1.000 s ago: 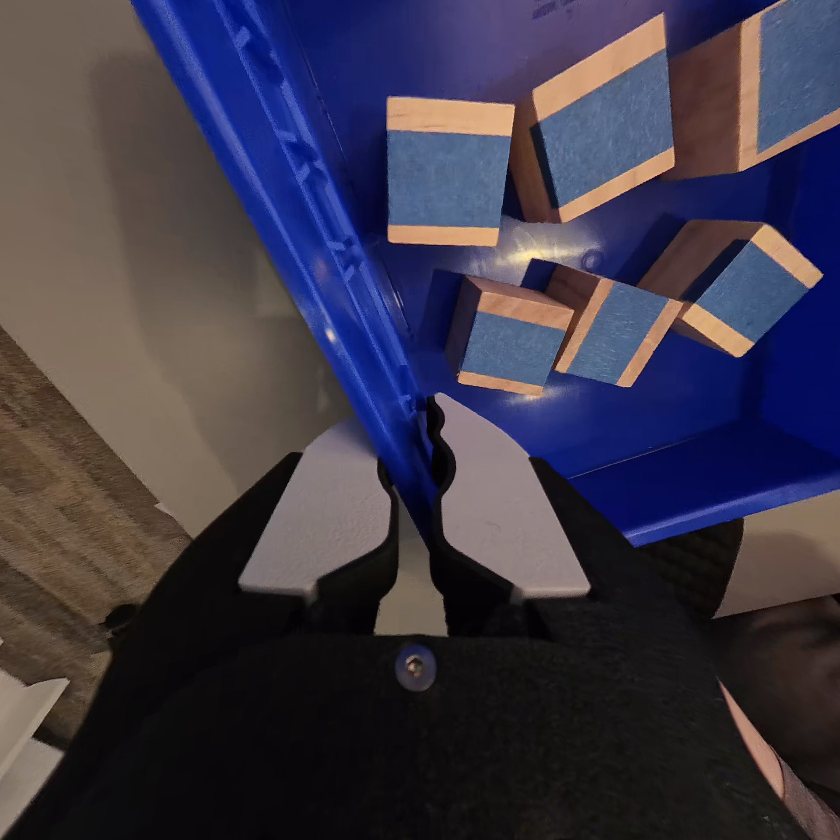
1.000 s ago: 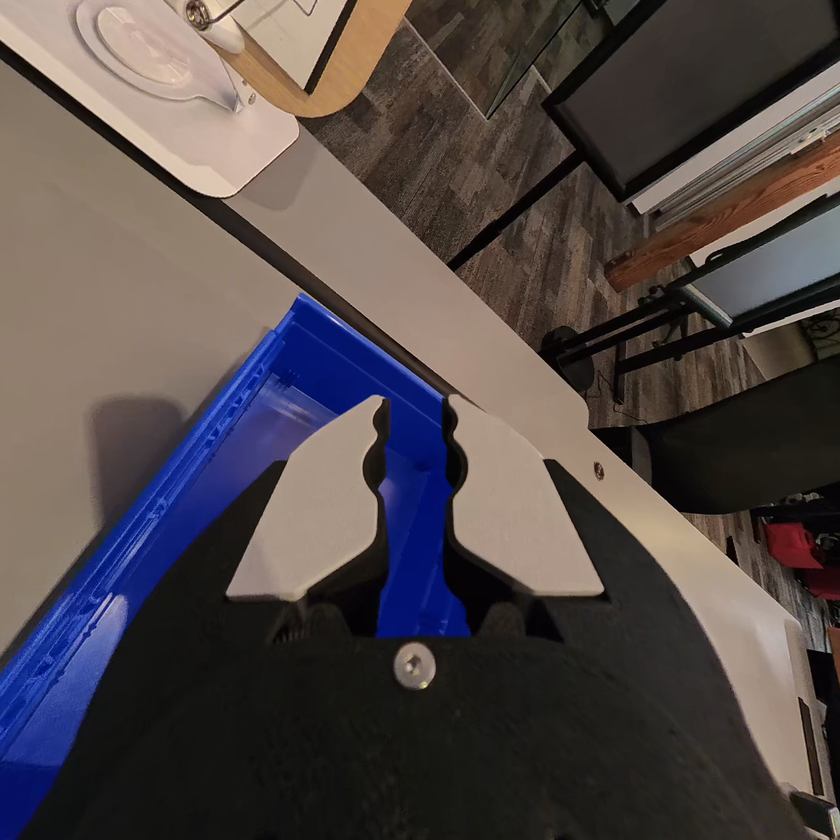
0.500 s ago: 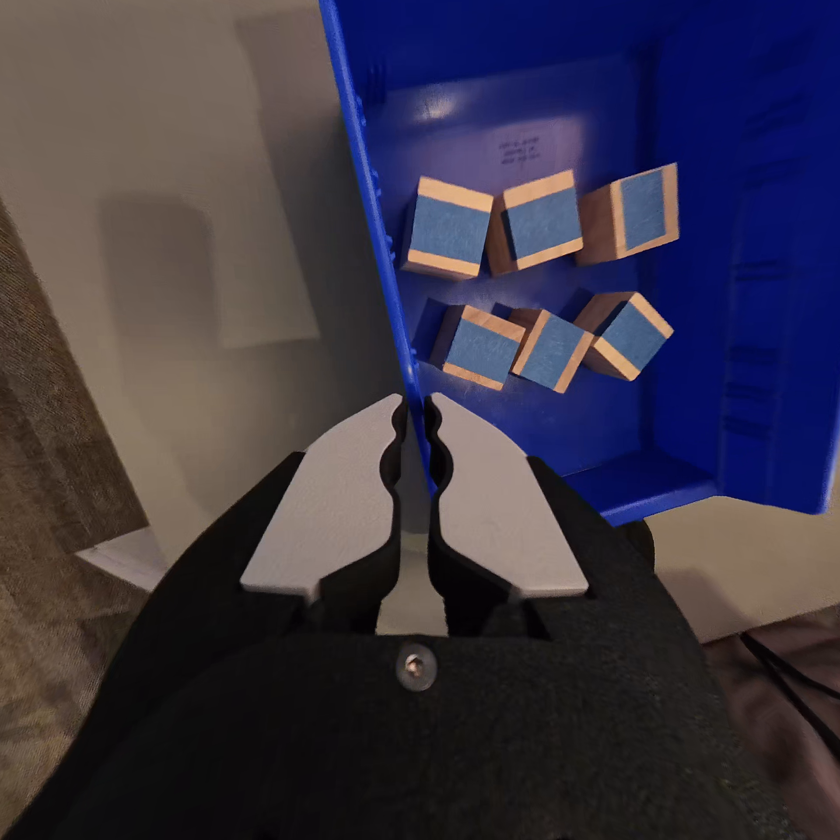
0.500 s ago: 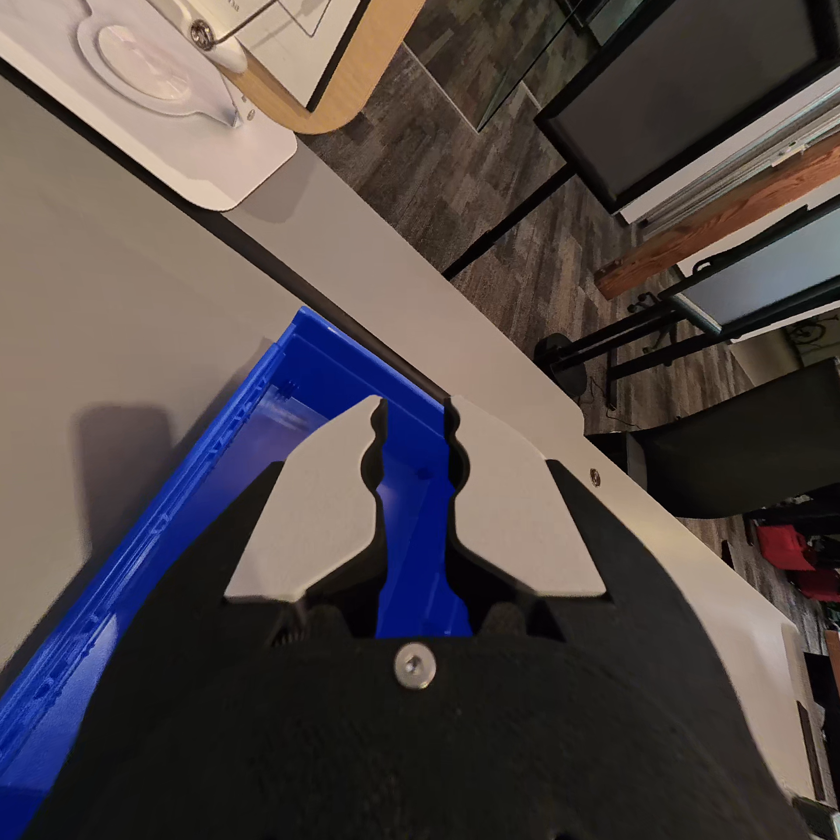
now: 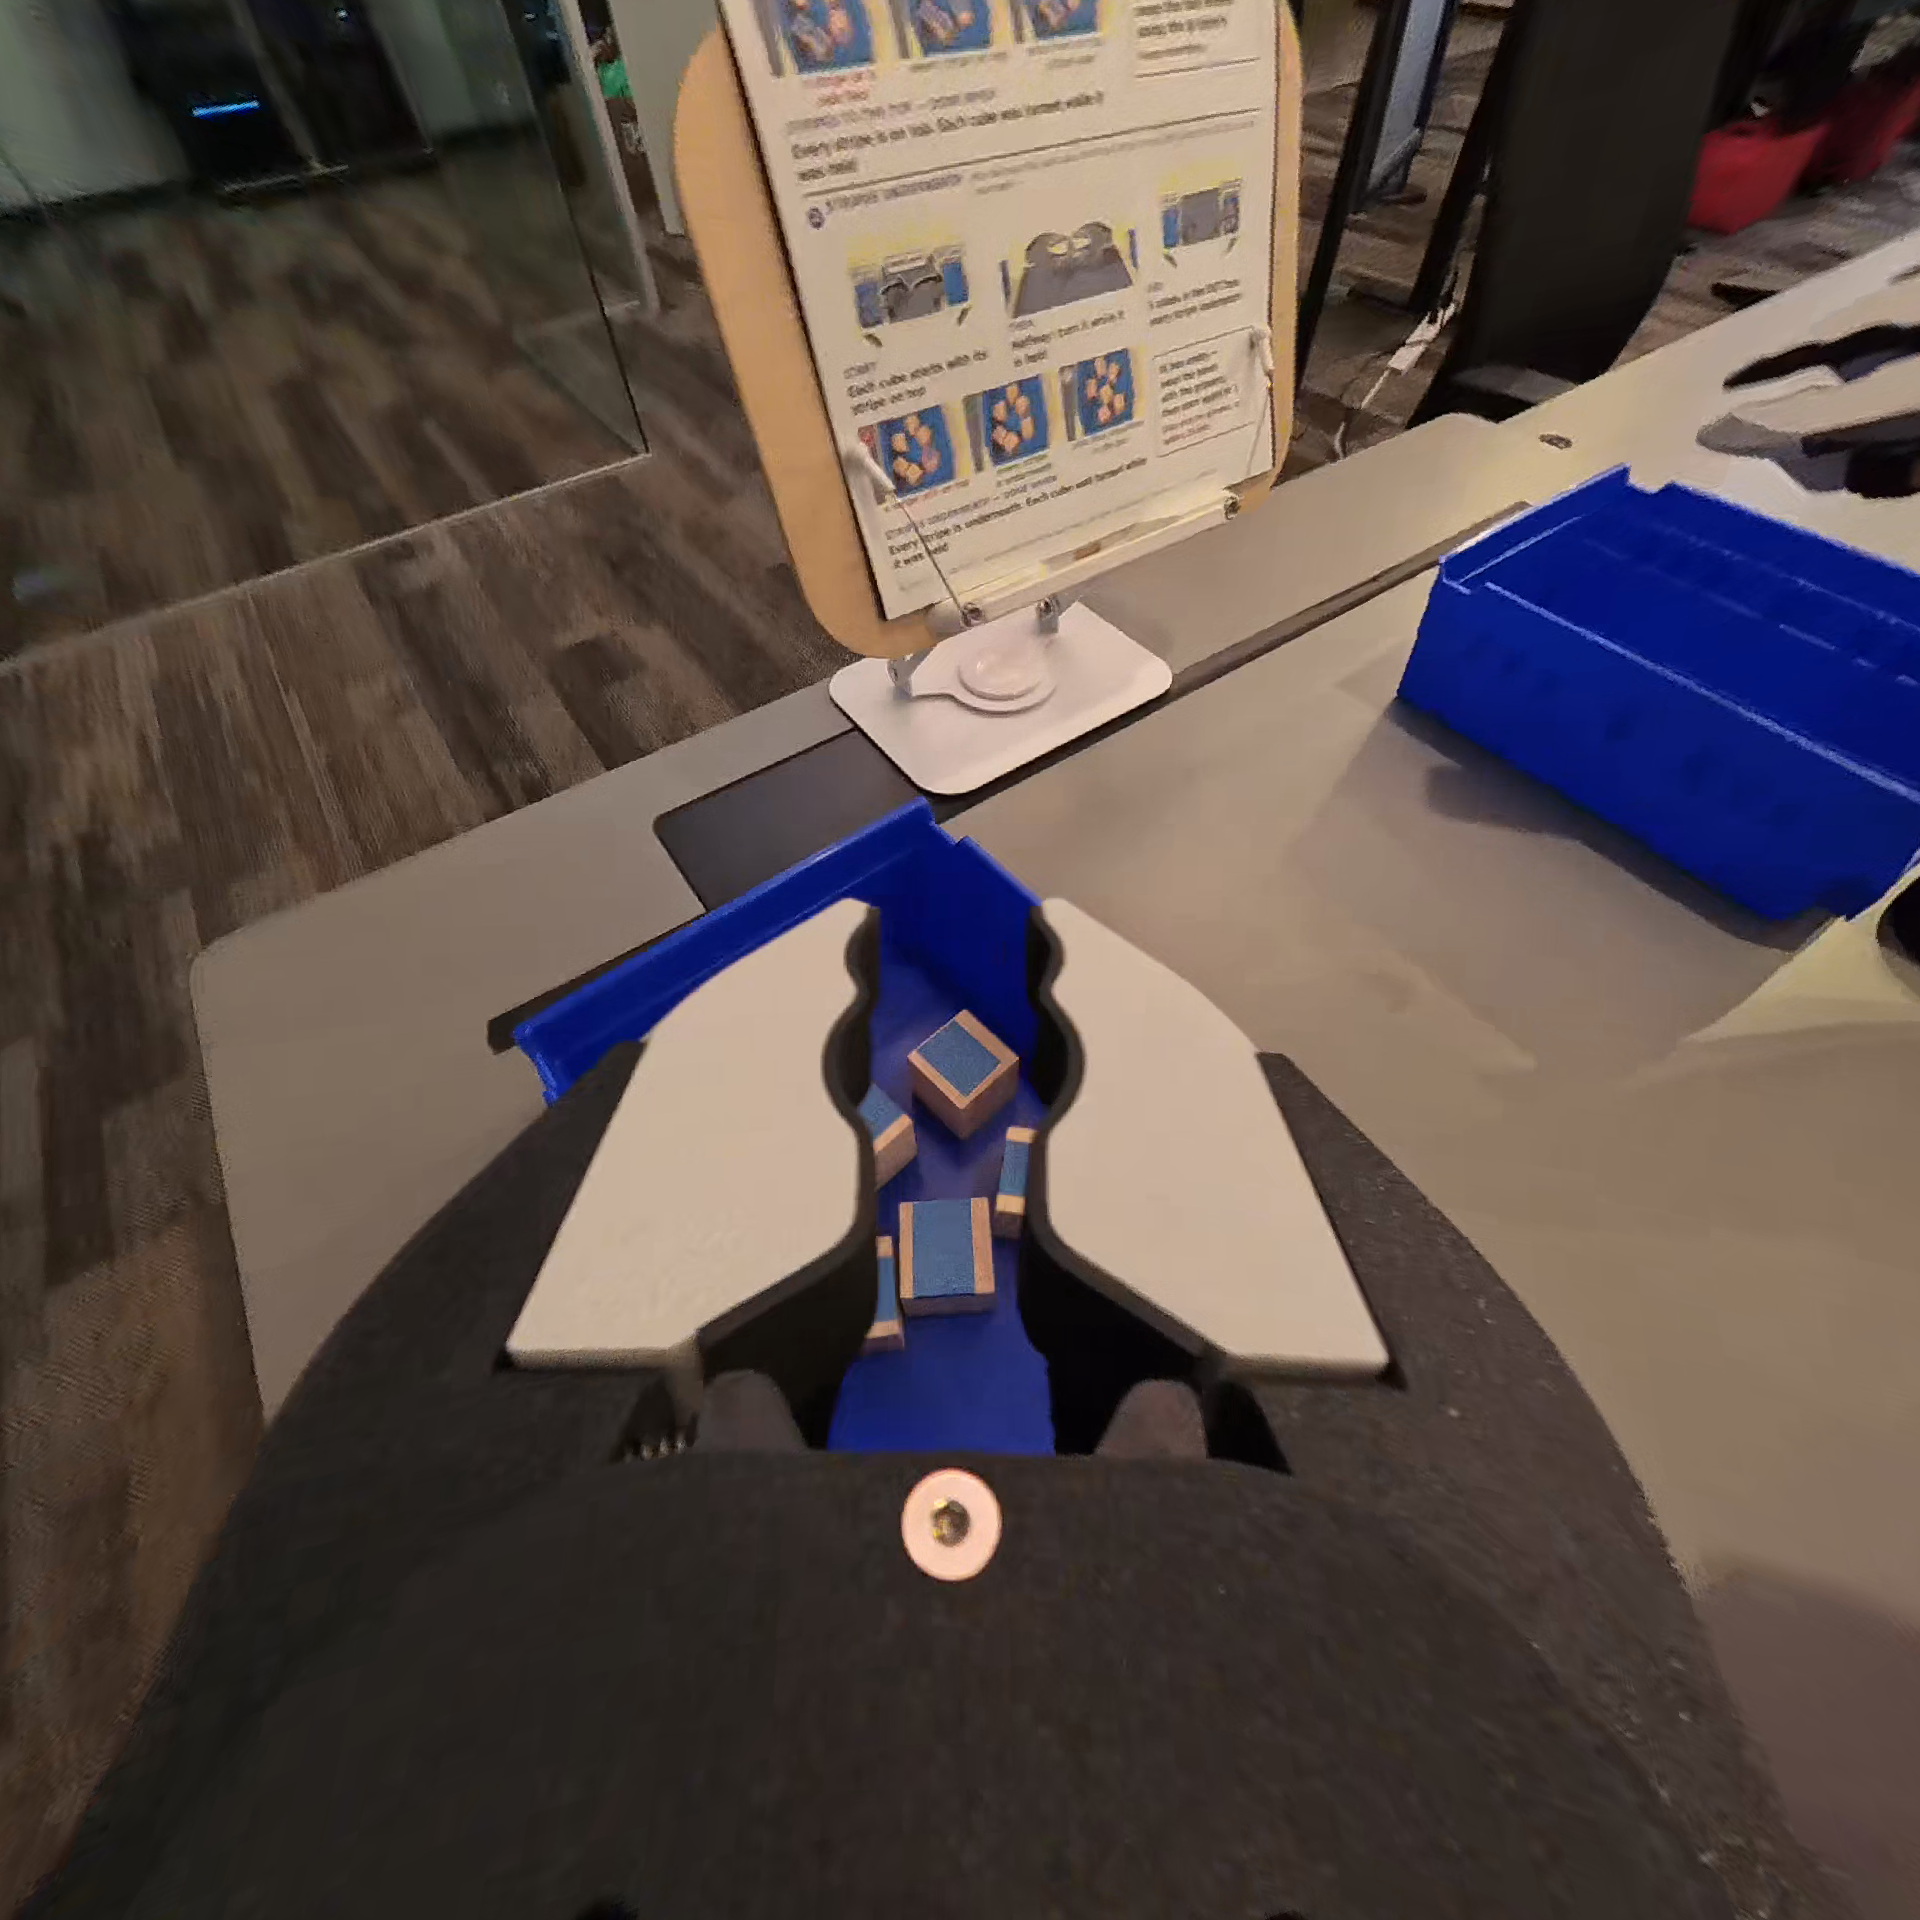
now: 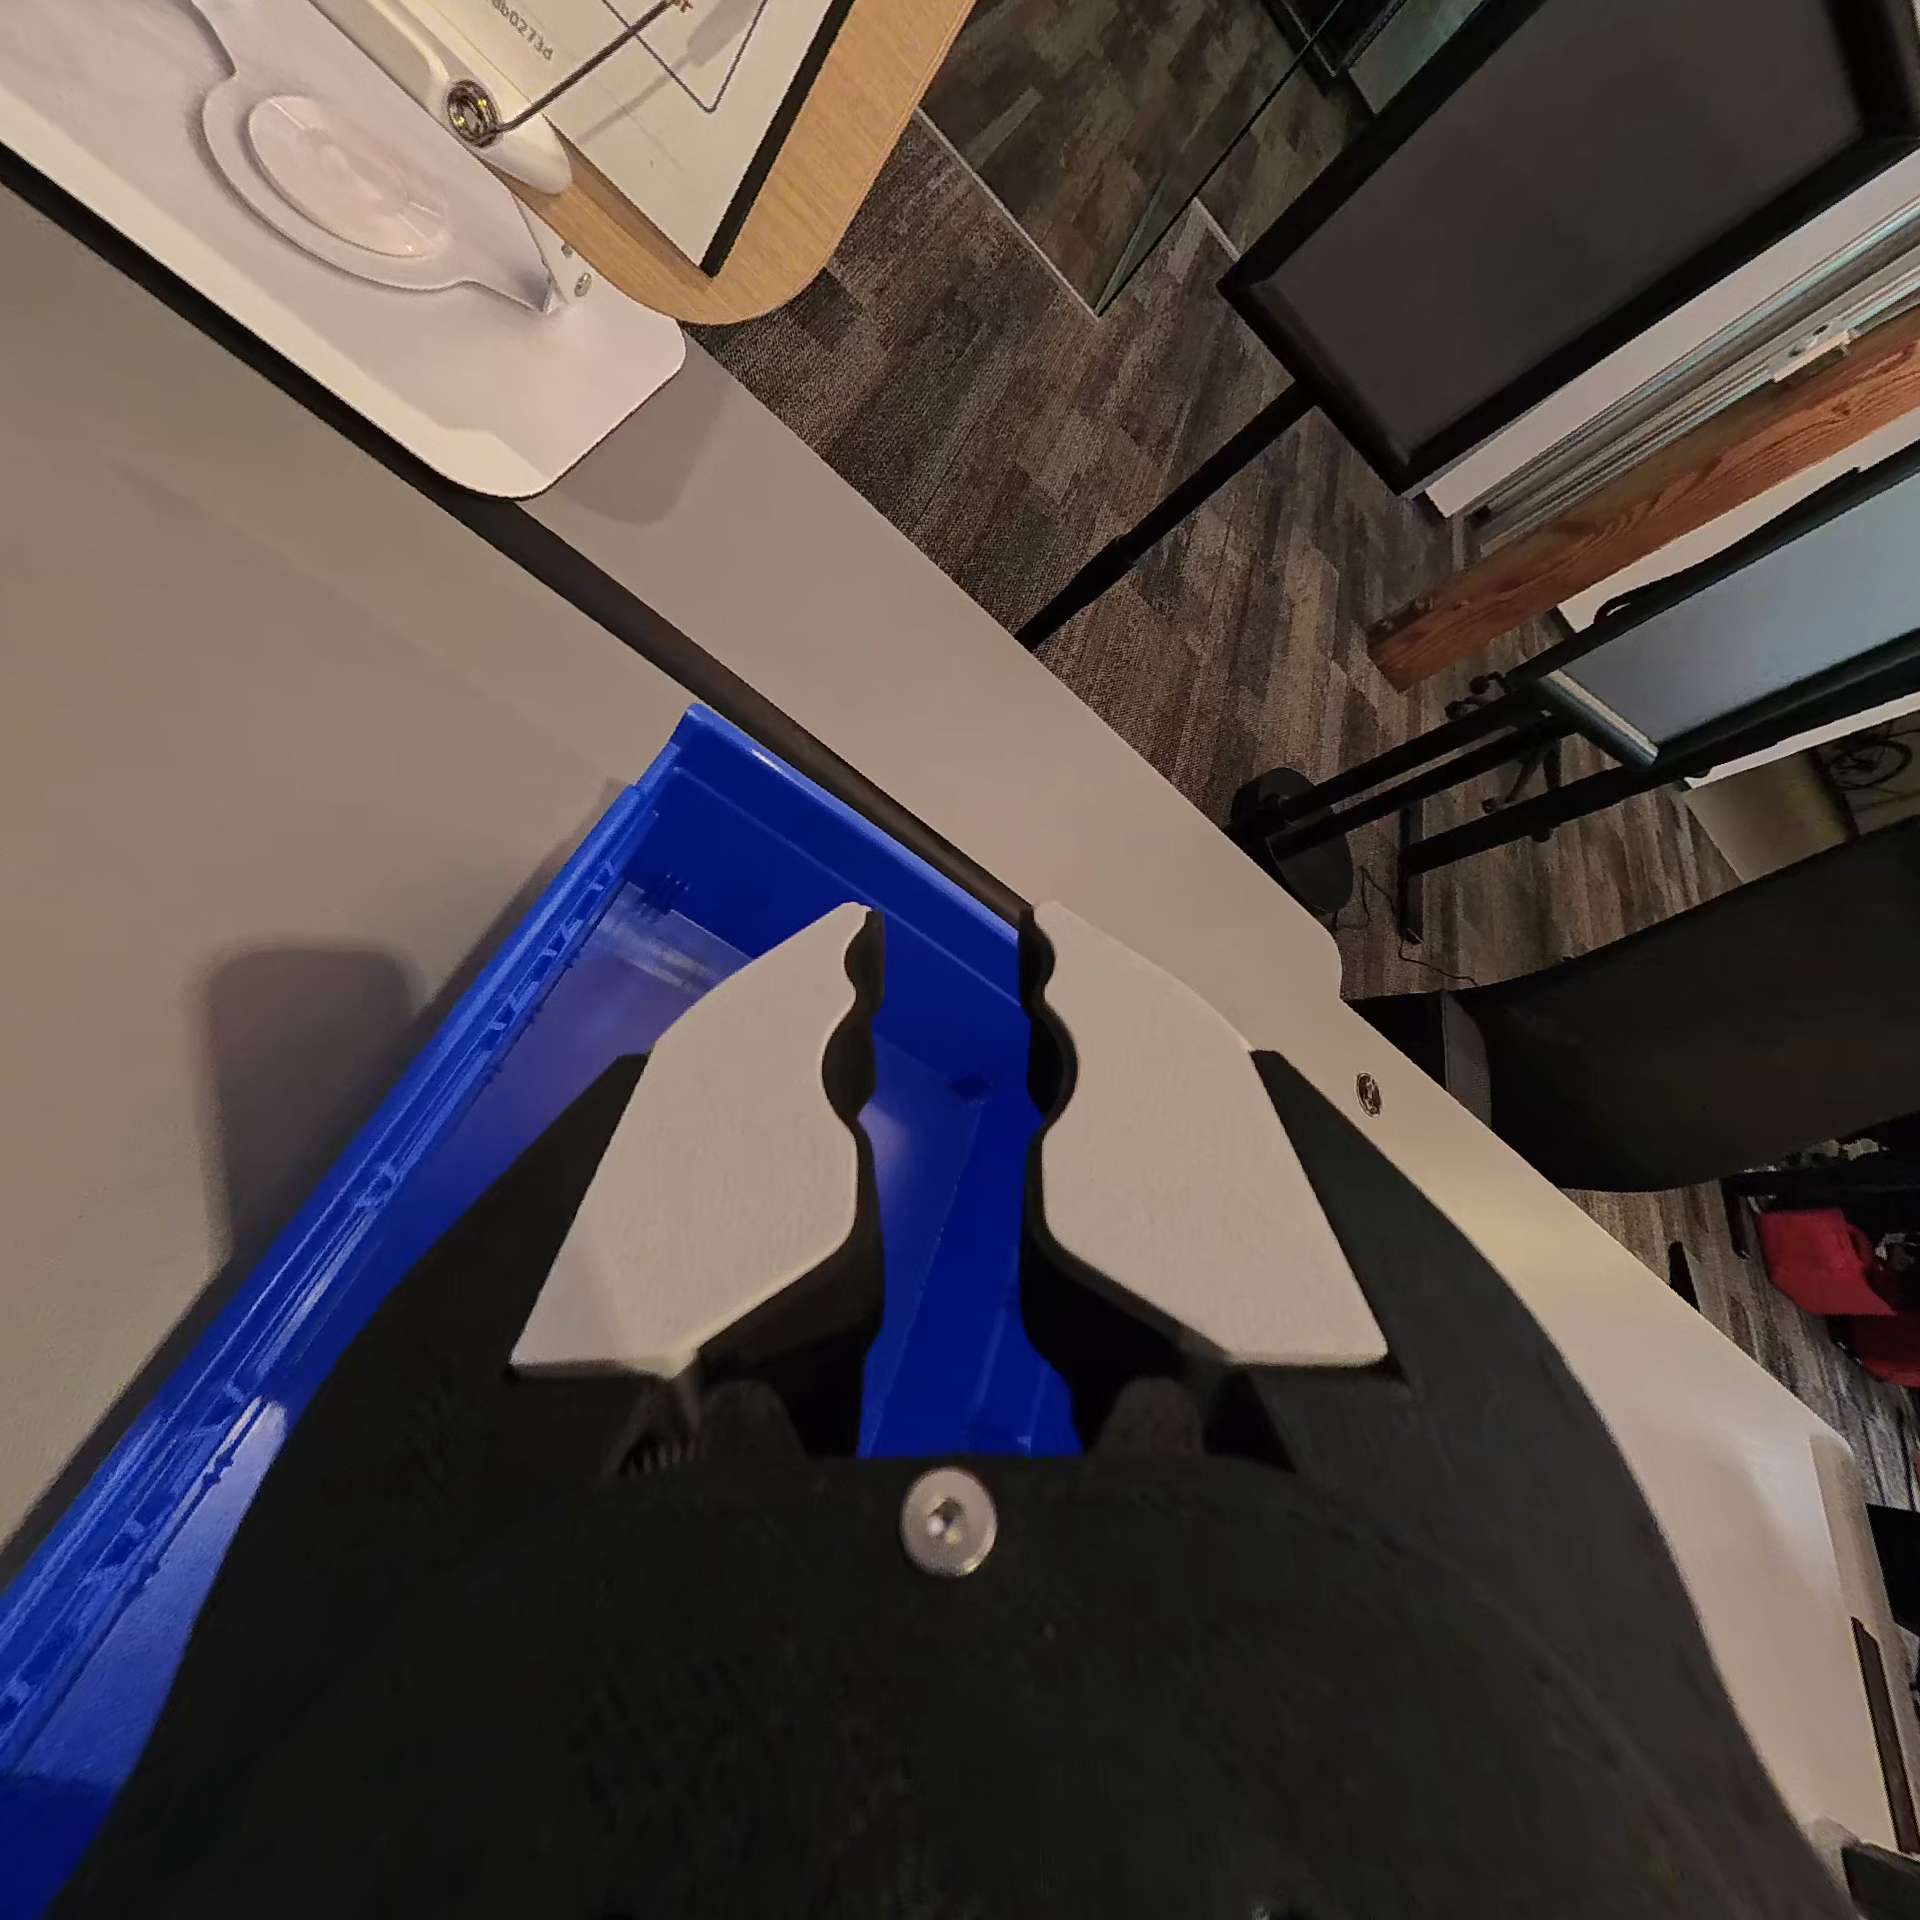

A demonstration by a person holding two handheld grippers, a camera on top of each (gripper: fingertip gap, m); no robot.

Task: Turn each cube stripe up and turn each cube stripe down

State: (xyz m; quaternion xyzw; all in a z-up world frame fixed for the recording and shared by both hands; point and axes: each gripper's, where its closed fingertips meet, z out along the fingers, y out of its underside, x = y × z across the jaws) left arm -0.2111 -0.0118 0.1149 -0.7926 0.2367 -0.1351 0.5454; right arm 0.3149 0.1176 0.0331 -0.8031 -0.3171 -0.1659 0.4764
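Note:
Several wooden cubes with a blue stripe lie in a small blue bin (image 5: 727, 935) on the grey table. Between my left fingers I see one cube (image 5: 961, 1070) stripe up at the far end, another (image 5: 943, 1252) stripe up nearer, and parts of others (image 5: 888, 1132) at the sides. My left gripper (image 5: 954, 914) is open and empty, just above this bin. My right gripper (image 6: 948, 914) is open and empty over a second blue bin (image 6: 727, 831), whose inside looks bare. That bin (image 5: 1662, 665) and the blurred right gripper (image 5: 1829, 405) also show at the right in the left wrist view.
A stand with an instruction sheet on a wooden board (image 5: 987, 312) and a white base (image 5: 997, 707) sits at the table's far edge between the bins. Beyond the edge are wood-pattern floor, a glass wall and dark furniture (image 6: 1558, 208).
My left gripper has let go of the bin wall and opened. The bin with cubes, seen tilted from above before, now lies below the gripper. The right gripper has barely moved.

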